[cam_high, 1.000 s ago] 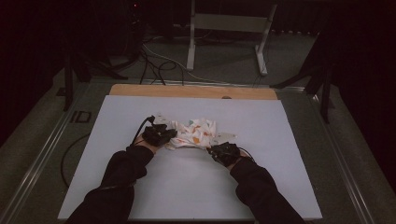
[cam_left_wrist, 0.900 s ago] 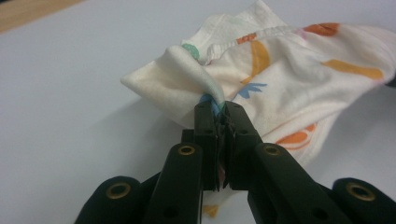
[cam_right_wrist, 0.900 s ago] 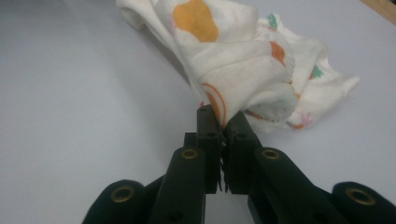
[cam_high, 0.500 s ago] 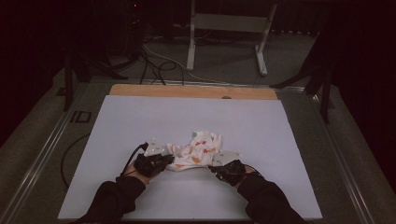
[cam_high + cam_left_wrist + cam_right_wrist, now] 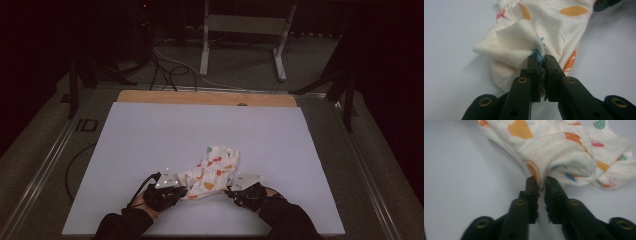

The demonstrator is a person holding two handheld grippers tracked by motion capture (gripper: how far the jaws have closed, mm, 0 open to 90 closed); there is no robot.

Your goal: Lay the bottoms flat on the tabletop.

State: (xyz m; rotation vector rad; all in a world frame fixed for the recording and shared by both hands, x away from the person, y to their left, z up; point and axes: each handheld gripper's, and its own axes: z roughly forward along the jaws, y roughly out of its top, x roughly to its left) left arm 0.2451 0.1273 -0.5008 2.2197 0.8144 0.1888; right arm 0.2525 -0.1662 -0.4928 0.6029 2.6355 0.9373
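Note:
A crumpled cream cloth [image 5: 212, 171] printed with orange, red and green shapes lies near the front edge of the white table top [image 5: 150, 140]. My left gripper [image 5: 176, 188] is shut on the cloth's left end; in the left gripper view its jaws pinch a bunched fold of the cloth [image 5: 524, 37] at the left gripper's tips [image 5: 541, 60]. My right gripper [image 5: 234, 190] is shut on the cloth's right end; in the right gripper view the cloth [image 5: 564, 147] is squeezed between the tips of the right gripper [image 5: 541, 181]. The fabric hangs bunched between the two grippers.
A wooden strip [image 5: 205, 98] runs along the table's far edge. Beyond it stand a metal frame [image 5: 245, 35] and cables [image 5: 170, 65] on the dark floor. Metal rails [image 5: 40, 170] border the table on the left.
Both hands have pulled back toward the table's front edge, dragging the cloth with them. The cloth is now stretched more between the two grippers.

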